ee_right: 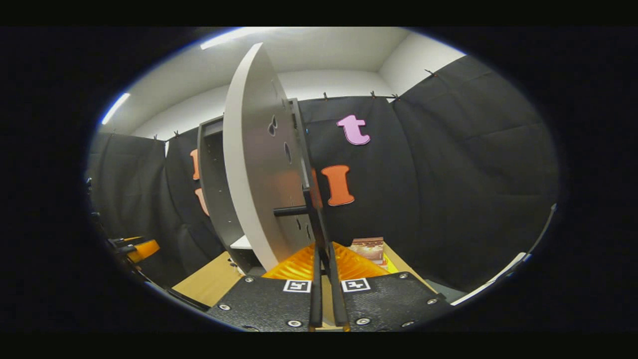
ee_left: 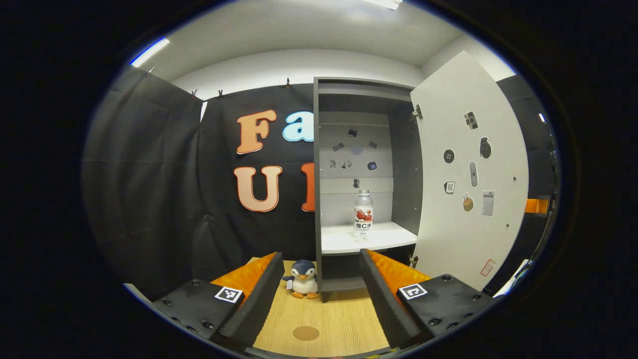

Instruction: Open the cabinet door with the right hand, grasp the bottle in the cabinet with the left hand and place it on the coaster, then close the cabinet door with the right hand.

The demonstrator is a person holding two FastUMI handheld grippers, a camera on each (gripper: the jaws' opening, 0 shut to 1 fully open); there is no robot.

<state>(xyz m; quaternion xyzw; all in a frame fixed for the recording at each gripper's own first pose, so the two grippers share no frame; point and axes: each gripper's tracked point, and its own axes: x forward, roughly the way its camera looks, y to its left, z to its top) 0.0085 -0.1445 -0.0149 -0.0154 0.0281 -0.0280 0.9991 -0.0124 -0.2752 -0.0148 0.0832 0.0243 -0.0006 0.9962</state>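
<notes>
- The bottle [ee_left: 363, 214], clear with a white cap and a red-and-white label, stands upright on the white shelf [ee_left: 389, 238] inside the open cabinet [ee_left: 366, 99], near the shelf's front edge.
- Its label carries a large "C" among characters; I leave the rest unread.
- Small stickers dot the cabinet's back panel above the bottle, and more stickers sit on the inner face of the cabinet door [ee_left: 471, 174], which is swung wide to the right.
- The left gripper [ee_left: 321, 259] is spread wide, empty, held low in front of the cabinet; the bottle lies ahead of it and above, slightly right of the gap's middle.
- Between its fingers on the wooden table [ee_left: 324, 309] stands a plush penguin [ee_left: 303, 279], just left of the cabinet's base, with the round brown coaster [ee_left: 305, 333] nearer the camera.
- The right gripper [ee_right: 324, 259] is closed narrow on the door's edge [ee_right: 311, 199], beside a dark handle [ee_right: 289, 211].
- A small printed box [ee_right: 369, 248] sits on the table beyond the right gripper.
</notes>
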